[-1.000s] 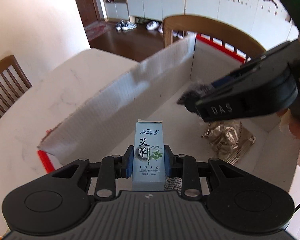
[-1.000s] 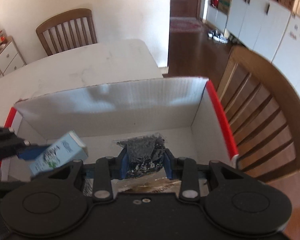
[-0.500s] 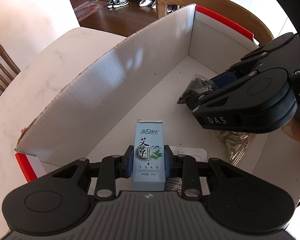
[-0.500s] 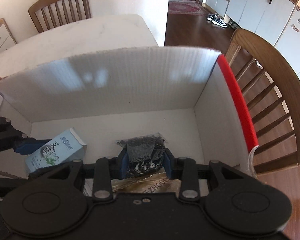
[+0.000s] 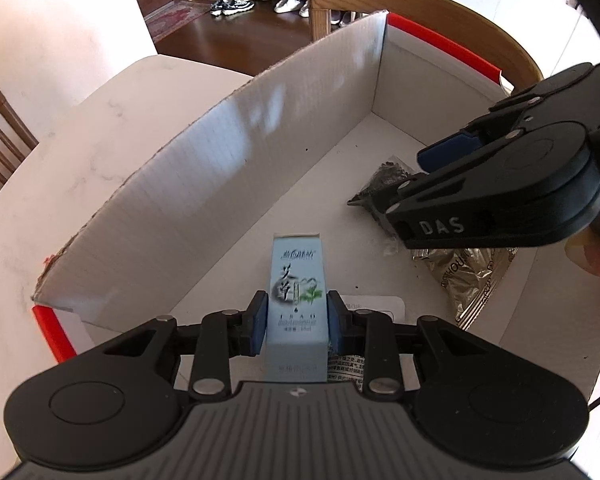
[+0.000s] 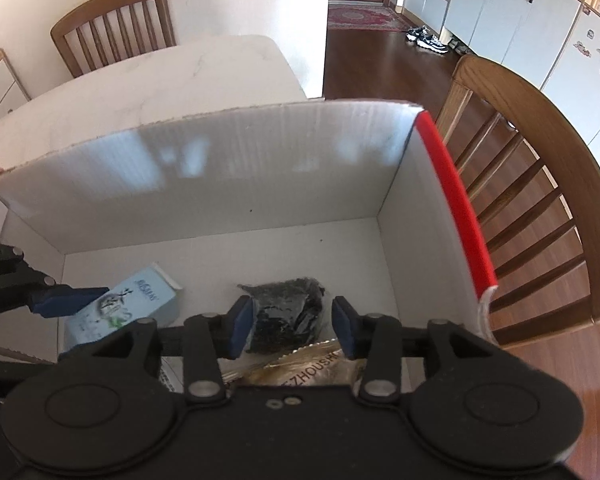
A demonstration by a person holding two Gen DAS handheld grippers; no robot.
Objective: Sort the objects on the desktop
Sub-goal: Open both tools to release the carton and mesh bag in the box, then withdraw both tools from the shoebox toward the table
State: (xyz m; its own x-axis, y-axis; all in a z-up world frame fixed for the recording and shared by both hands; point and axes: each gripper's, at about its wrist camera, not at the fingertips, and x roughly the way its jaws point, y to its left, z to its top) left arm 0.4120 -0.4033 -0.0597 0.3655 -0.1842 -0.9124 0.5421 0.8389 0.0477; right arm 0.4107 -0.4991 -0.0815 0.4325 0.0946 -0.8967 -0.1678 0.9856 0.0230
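The right gripper (image 5: 440, 168) hides part of the dark packet (image 5: 384, 178); the carton (image 5: 297, 300) print is blurred.

Box (image 6: 228, 184) is sitting on table (image 6: 180, 76), by its edge next to a chair (image 6: 540, 200). Carton (image 5: 296, 292) and packet (image 6: 288, 316) are lying inside on box floor, carton toward left wall, packet toward right wall.

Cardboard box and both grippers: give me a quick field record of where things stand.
box: white cardboard box with red edges, on a pale table
left gripper: jaws shut on blue carton, low inside the box
right gripper: jaws open, either side of the dark tea packet
tea packet: lying on the box floor
contact with pads: cannot tell
surroundings: wooden chair beside the box
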